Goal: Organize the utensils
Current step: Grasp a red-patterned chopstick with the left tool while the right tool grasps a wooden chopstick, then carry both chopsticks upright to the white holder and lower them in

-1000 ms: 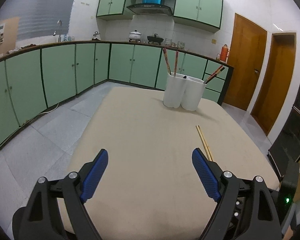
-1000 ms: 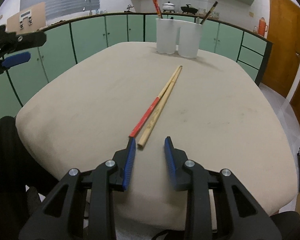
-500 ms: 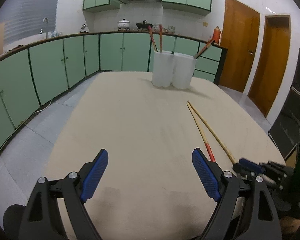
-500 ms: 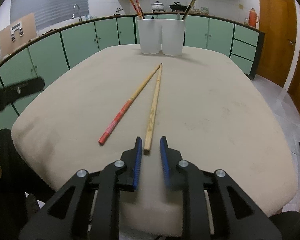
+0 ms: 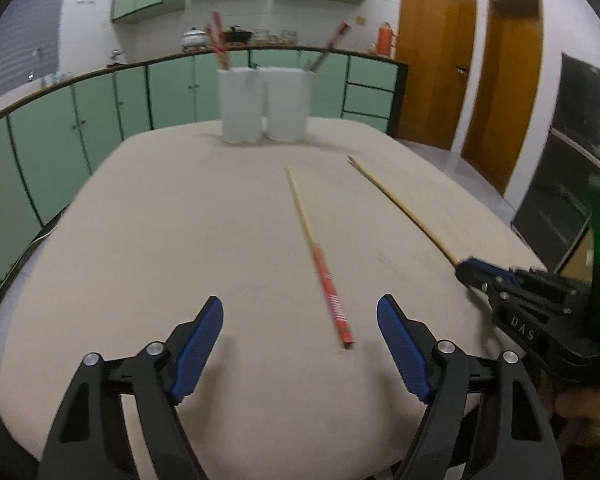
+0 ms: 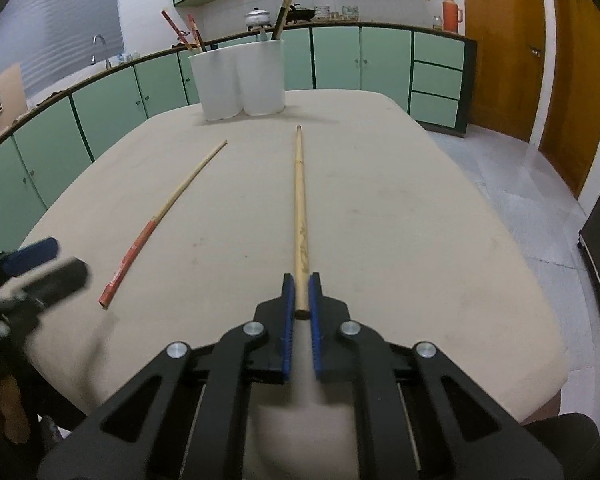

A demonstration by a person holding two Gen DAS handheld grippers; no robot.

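My right gripper (image 6: pixel 299 284) is shut on the near end of a plain wooden chopstick (image 6: pixel 299 200) that points toward the white holders (image 6: pixel 242 80). It also shows in the left wrist view (image 5: pixel 404 210) with the right gripper (image 5: pixel 470 272) at its end. A red-handled chopstick (image 5: pixel 320 260) lies on the beige table (image 5: pixel 180 240), its red end just ahead of my open, empty left gripper (image 5: pixel 300 332). The same chopstick shows in the right wrist view (image 6: pixel 160 216). The two white holders (image 5: pixel 266 106) stand at the far edge with several chopsticks in them.
Green cabinets (image 5: pixel 80 128) run behind the table. Wooden doors (image 5: pixel 472 80) stand at the right. A dark appliance (image 5: pixel 572 160) is at the far right. The left gripper (image 6: pixel 24 268) shows blurred at the left edge of the right wrist view.
My right gripper has closed on the plain chopstick and swung it apart from the red-handled one. My left gripper has moved forward toward the red-handled chopstick and stays open.
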